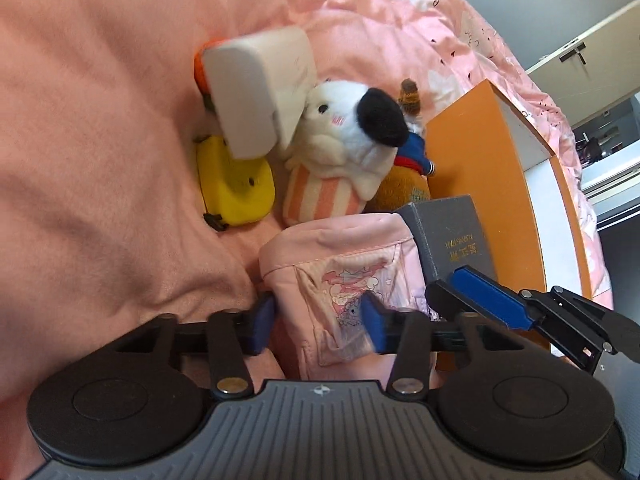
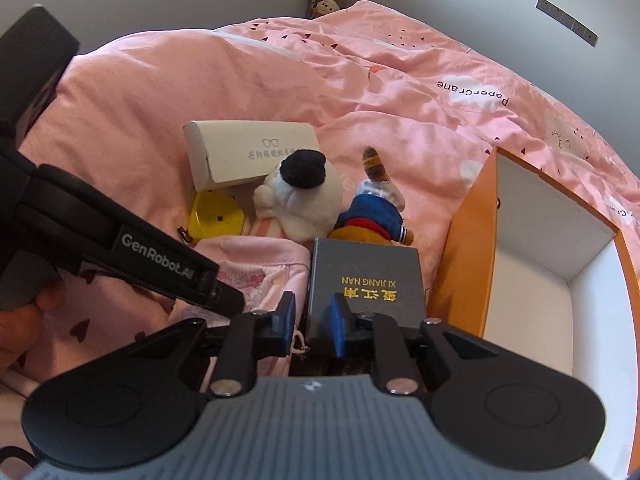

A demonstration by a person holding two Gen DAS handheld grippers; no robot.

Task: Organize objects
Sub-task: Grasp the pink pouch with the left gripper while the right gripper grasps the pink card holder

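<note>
Pink bedding point(image 2: 360, 92) holds scattered toys; orange box point(image 2: 468, 264) sits empty. Left hand-held gripper point(image 1: 320, 320) grasps pink pouch point(image 1: 340, 264); right hand-held gripper point(image 2: 312, 320) grasps grey box point(image 2: 366, 276).

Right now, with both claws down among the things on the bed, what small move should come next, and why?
Probably lift the pink pouch and carry it toward the orange box. The left gripper has its blue pads on either side of the pouch and looks closed on it. The box stands open and bare beside the pile. The right gripper sits at the grey book's edge.
</note>
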